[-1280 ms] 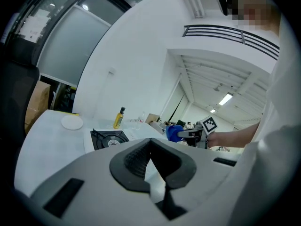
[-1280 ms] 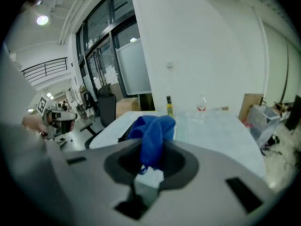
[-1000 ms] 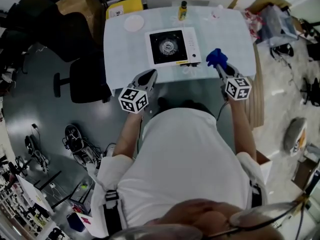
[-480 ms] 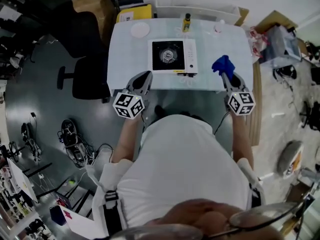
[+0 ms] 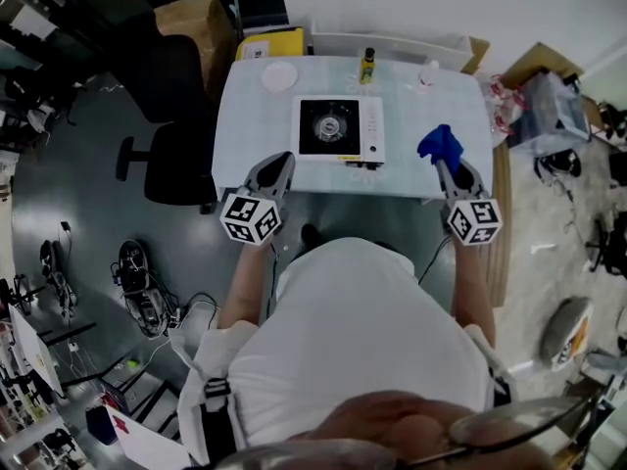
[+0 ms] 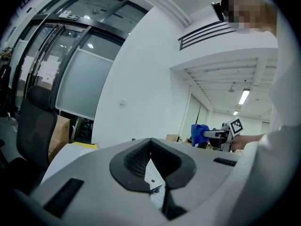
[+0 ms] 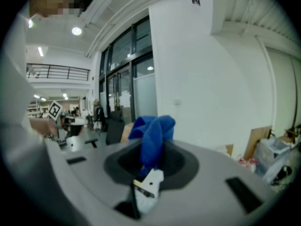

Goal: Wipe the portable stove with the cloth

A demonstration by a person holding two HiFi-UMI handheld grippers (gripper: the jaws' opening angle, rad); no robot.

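The portable stove (image 5: pixel 341 129) is white with a black burner top and lies in the middle of the pale table (image 5: pixel 253 125) in the head view. My right gripper (image 5: pixel 448 169) hangs over the table's right front corner, shut on a bunched blue cloth (image 5: pixel 440 146). In the right gripper view the blue cloth (image 7: pixel 151 135) stands up between the jaws. My left gripper (image 5: pixel 277 167) is held above the table's front edge, left of the stove, shut with nothing in it. The left gripper view looks up at the room and shows the right gripper with the blue cloth (image 6: pixel 199 132) far off.
A small bottle (image 5: pixel 366 65), a white round dish (image 5: pixel 278 76) and a small pale item (image 5: pixel 428 71) stand along the table's far edge. A black office chair (image 5: pixel 168 164) is left of the table. Boxes and bags (image 5: pixel 538 96) crowd the floor on the right.
The head camera has risen and the table looks smaller and farther. Both grippers stay near the table's front edge, the cloth still held in the right one.
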